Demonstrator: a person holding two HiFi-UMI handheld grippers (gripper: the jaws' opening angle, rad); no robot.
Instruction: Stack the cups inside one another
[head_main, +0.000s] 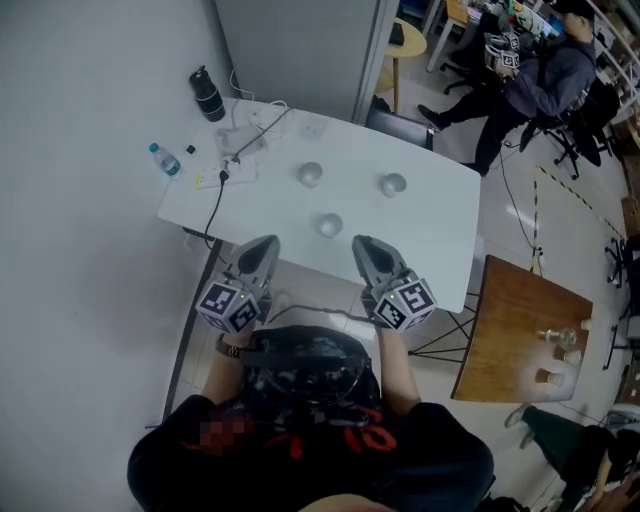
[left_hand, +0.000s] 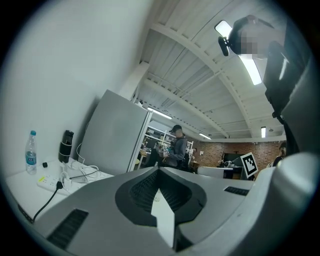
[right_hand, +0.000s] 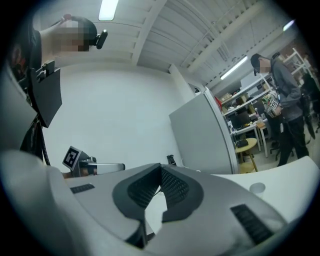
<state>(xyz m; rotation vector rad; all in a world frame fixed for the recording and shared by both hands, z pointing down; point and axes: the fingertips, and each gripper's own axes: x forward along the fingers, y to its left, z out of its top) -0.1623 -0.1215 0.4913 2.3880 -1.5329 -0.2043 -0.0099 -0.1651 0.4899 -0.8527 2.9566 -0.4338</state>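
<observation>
Ahead of the left claw (head_main: 266, 245) and right claw (head_main: 362, 244), a white surface (head_main: 440, 230) meets a pale wall (head_main: 90, 120) and grey partition (head_main: 300, 50); a wooden table (head_main: 520, 320) stands right of the right claw on grey floor (head_main: 570, 240).

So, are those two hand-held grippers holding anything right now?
Nothing is held. The left hand-held gripper and the right hand-held gripper are both shut and empty; the near cup, far-left cup and far-right cup stand apart on the white table.
</observation>
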